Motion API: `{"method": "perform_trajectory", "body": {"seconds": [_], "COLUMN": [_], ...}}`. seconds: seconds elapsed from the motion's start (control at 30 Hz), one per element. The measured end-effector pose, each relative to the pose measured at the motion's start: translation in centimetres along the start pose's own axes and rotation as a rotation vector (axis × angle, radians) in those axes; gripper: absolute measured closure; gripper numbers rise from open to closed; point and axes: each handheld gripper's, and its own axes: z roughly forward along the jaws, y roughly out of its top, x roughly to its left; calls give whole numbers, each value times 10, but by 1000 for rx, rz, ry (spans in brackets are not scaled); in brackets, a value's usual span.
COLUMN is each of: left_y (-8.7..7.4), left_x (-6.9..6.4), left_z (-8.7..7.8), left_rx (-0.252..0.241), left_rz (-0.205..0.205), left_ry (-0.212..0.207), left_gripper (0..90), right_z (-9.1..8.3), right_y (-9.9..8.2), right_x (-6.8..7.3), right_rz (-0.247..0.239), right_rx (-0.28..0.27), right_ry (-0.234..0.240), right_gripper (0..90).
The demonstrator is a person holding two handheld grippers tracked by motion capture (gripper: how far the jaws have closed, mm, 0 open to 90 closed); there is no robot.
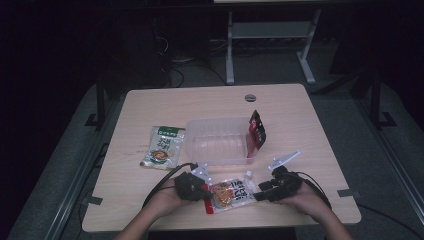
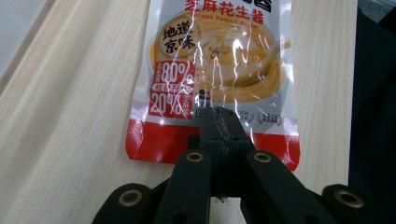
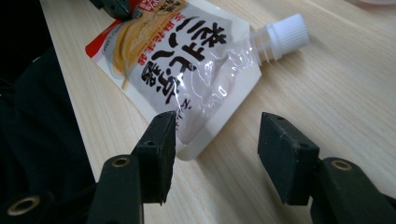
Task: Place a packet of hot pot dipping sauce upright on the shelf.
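Pouch: the sesame peanut sauce pouch (image 1: pixel 227 194) lies flat on the table (image 1: pixel 320 150) near our edge, between our two hands, in front of the clear plastic tub (image 1: pixel 220 140).
Left tongs: our left tongs (image 2: pixel 219 126) are clenched on the red bottom seam of the pouch, pinning that end.
Right tongs: our right tongs (image 3: pixel 215 140) stand released, jaws apart; the pouch's corner below the white screw cap (image 3: pixel 285 32) lies between them, pads not pressing.
Doing it well: we judge the next grip should land on the flat seam beside the spout, not the bulging middle, so the slick film does not slide out.
Materials: glossy, crinkled film, soft and part transparent near the spout; ribbed hard cap; pale matte wood-grain table.
Other packs: a green packet (image 1: pixel 163 146) lies left of the tub; a red-black sachet (image 1: pixel 257 127) leans on its right rim.
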Motion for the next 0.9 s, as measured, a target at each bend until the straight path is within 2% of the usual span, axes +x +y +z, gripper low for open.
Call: {"method": "perform_trajectory", "body": {"seconds": [0.13, 0.2, 0.23, 0.33, 0.47, 0.5, 0.67, 0.9], "left_y": [0, 0, 0, 0, -1, -1, -1, -1], "left_x": [0, 0, 0, 0, 1, 1, 0, 2], "left_z": [0, 0, 0, 0, 0, 0, 0, 0], "left_rx": [0, 0, 0, -1, -9, -9, -10, -9], "left_rz": [-1, -1, -1, -5, -10, -10, -9, -4], "left_ry": [-1, 0, 1, 1, -5, -6, -5, -11], "left_gripper": [899, 899, 899, 899, 899, 899, 899, 900], "right_z": [4, 4, 5, 9, 12, 12, 16, 21], "right_y": [2, 2, 3, 5, 8, 8, 13, 22], "right_x": [2, 1, 2, 4, 5, 5, -1, -16], "right_rz": [0, -4, 9, -3, 5, 15, 42, 74], "right_rx": [-1, 0, 2, 0, -2, -8, -29, -61], "right_ry": [26, 24, 34, 45, 49, 62, 75, 105], "right_gripper": [463, 463, 463, 464, 463, 463, 471, 542]}}
